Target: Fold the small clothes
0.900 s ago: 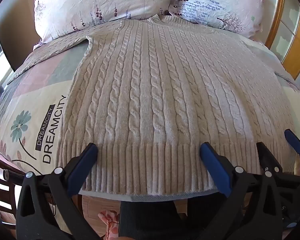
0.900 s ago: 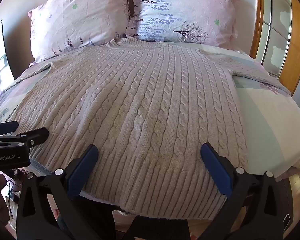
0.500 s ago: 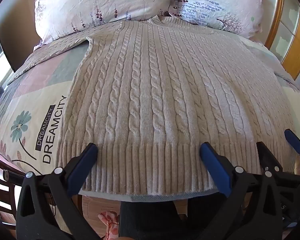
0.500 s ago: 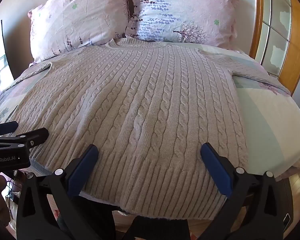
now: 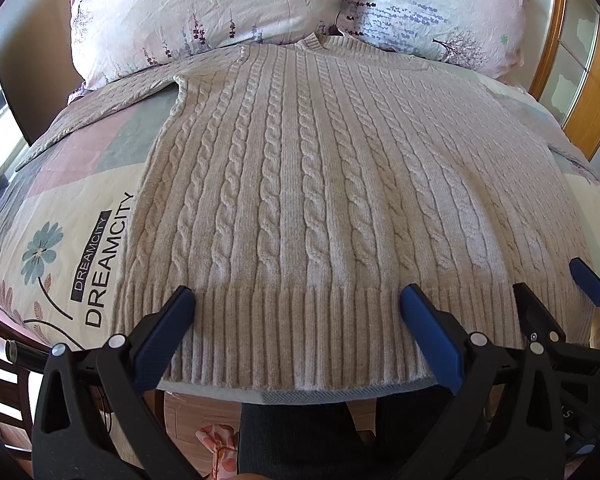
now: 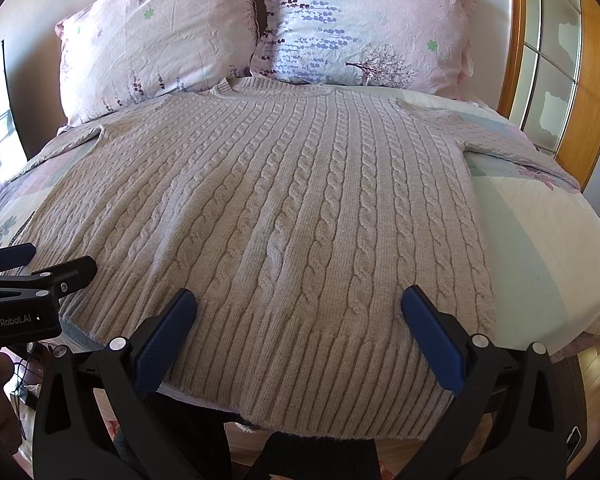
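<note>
Jaws on both the left gripper [image 5: 296,304] and right gripper [image 6: 298,306] stand wide apart, hovering over the ribbed hem and holding nothing. Spread flat on the bed [image 5: 80,208], the cable-knit sweater [image 5: 320,184] has its collar near two pillows [image 6: 160,32].

Bright daylight — sharp, fisheye-warped edges.

A beige cable-knit sweater [image 5: 300,200] lay spread flat and face up on the bed, unfolded. Its neckline reached the foot of the pillows, and its ribbed hem [image 5: 292,340] ran along the near edge of the mattress, hanging slightly over it. Vertical cable twists covered the body. Both sleeves [image 6: 512,140] stretched outward toward the 2 sides of the bed.
</note>
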Demonstrator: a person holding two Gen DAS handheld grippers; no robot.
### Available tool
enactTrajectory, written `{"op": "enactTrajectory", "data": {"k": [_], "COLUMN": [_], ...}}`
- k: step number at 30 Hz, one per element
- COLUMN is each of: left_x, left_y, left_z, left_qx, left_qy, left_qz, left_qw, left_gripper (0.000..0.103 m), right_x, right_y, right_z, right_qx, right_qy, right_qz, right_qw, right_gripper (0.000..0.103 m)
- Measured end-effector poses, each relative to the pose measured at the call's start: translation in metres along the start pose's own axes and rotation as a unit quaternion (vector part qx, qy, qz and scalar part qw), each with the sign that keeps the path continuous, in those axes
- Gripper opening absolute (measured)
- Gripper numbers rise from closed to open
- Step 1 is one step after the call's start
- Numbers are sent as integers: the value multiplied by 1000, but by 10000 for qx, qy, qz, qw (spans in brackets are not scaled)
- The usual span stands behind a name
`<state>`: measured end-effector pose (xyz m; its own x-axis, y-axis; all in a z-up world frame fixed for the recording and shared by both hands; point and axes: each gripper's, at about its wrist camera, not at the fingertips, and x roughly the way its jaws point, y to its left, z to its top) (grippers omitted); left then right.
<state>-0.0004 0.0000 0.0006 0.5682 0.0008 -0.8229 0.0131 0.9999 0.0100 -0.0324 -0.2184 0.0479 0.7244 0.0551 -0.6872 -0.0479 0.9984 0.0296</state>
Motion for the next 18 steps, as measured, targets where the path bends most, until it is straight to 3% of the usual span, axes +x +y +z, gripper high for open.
{"op": "enactTrajectory", "data": {"k": [18], "left_x": [0], "left_y": [0], "left_z": [1], "left_qx": [5], "left_qy": [-27], "left_qz": [4], "left_qw": [10000], "left_gripper": [101], "right_x": [0], "right_y": [0], "right_z": [0], "right_qx": [2], "right_qy": [5], "right_qz": [-6], "right_qw": [10000], "right_gripper": [102]}}
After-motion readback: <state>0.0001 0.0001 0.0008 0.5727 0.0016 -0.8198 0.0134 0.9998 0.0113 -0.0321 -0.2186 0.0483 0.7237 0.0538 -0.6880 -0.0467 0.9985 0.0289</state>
